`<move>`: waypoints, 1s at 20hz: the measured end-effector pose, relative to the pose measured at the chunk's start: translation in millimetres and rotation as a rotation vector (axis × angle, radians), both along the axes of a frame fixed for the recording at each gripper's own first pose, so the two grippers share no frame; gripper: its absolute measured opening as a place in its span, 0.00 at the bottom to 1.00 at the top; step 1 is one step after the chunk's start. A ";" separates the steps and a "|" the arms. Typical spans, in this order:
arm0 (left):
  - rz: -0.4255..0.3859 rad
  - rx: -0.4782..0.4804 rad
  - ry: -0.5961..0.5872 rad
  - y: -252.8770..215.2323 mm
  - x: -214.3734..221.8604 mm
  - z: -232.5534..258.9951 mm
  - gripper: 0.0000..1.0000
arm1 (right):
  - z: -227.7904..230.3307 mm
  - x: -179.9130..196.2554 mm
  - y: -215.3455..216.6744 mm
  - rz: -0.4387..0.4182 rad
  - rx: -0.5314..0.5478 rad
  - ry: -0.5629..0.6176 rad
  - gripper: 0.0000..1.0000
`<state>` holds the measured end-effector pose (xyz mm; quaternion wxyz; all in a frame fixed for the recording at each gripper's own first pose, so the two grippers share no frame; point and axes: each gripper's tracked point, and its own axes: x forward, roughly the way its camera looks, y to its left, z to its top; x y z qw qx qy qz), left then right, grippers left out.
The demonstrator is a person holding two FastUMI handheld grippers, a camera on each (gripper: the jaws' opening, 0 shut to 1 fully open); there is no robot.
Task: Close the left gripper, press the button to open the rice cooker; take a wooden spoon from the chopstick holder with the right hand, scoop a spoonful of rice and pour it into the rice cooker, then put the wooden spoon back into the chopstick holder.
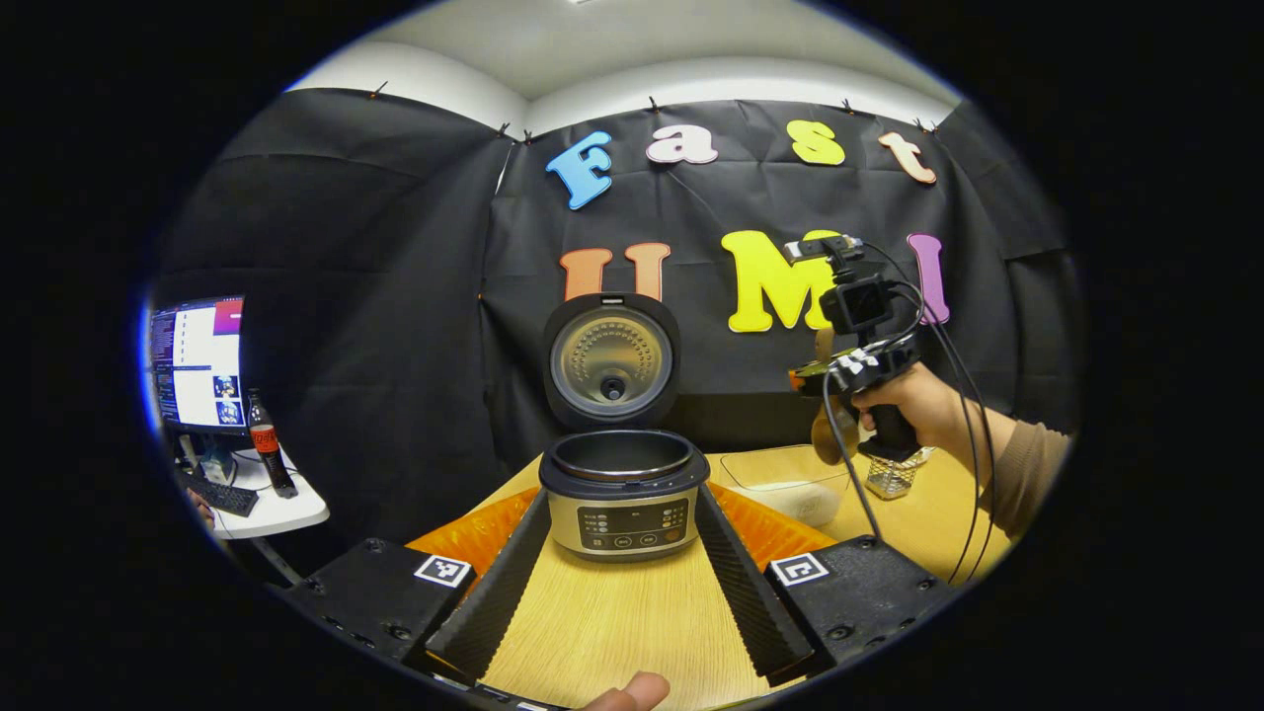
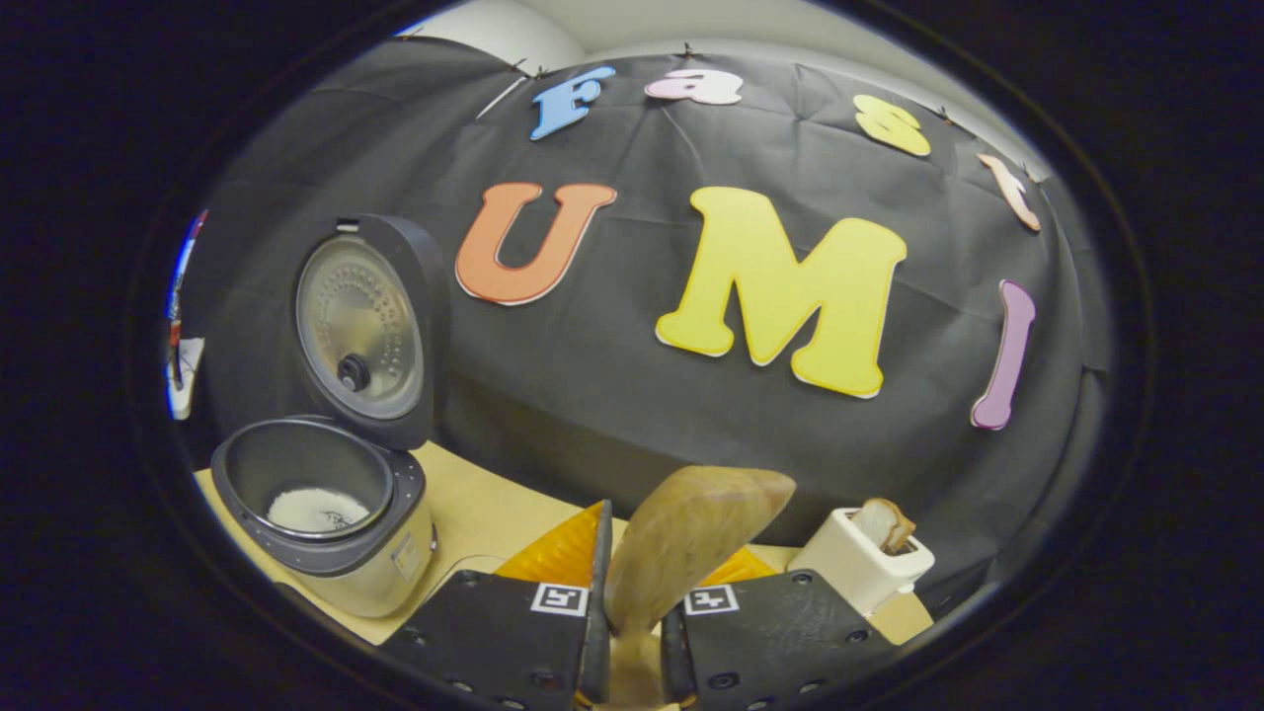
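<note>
Our rice cooker (image 1: 622,494) is open with rice inside. Our right gripper (image 2: 632,632) jaws clamp the wooden spoon (image 2: 691,543); left gripper (image 1: 617,592) jaws apart. The spoon goes back next.

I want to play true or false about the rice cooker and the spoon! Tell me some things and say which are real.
1. The rice cooker has its lid standing open. True.
2. The right gripper is empty. False: its fingers are shut on the wooden spoon.
3. There is rice in the cooker's pot. True, a white heap shows at the bottom in the right gripper view.
4. The left gripper is squeezing the cooker. False: its fingers are spread apart, with the cooker beyond them, untouched.
5. The spoon's bowl is full of rice. False: the side that shows in the right gripper view is bare.
</note>
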<state>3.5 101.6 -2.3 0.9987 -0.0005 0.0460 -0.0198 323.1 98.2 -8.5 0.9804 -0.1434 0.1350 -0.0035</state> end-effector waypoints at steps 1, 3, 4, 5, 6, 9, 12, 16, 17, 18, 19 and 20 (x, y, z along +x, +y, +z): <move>-0.003 0.002 0.001 0.5 0.5 -0.3 0.94 | -4.2 3.4 3.3 -0.007 -0.002 -0.008 0.19; 0.008 0.006 0.011 5.1 0.0 -2.5 0.94 | -21.5 7.6 10.1 -0.018 0.019 0.014 0.20; 0.005 0.006 0.013 5.1 0.4 -3.2 0.94 | -32.5 8.9 12.2 -0.024 0.029 0.032 0.20; -0.001 0.004 0.013 4.4 1.3 -3.9 0.94 | -42.9 9.6 13.3 -0.034 0.035 0.050 0.20; -0.007 0.002 0.012 2.3 0.9 -4.3 0.94 | -53.7 10.2 11.8 -0.048 0.034 0.066 0.19; 0.001 -0.003 0.001 8.2 -0.5 -1.1 0.94 | -80.7 7.8 8.9 -0.073 0.052 0.119 0.19; -0.007 -0.038 -0.002 10.2 0.9 -0.5 0.94 | -98.9 3.8 8.2 -0.078 0.043 0.140 0.19; 0.000 -0.058 0.021 14.2 3.6 -8.0 0.94 | -105.1 -0.4 13.5 -0.062 0.014 0.147 0.19; 0.004 -0.055 0.024 14.7 4.5 -9.2 0.94 | -106.4 -1.4 14.6 -0.059 0.009 0.153 0.19; 0.009 -0.050 0.027 17.4 5.3 -10.7 0.94 | -106.1 -2.3 14.5 -0.058 -0.008 0.157 0.19; 0.014 -0.046 0.028 19.0 5.6 -11.6 0.94 | -105.5 -3.4 14.0 -0.059 -0.027 0.161 0.19; 0.015 -0.042 0.031 19.0 5.6 -12.0 0.94 | -107.0 -4.8 13.5 -0.059 -0.043 0.176 0.19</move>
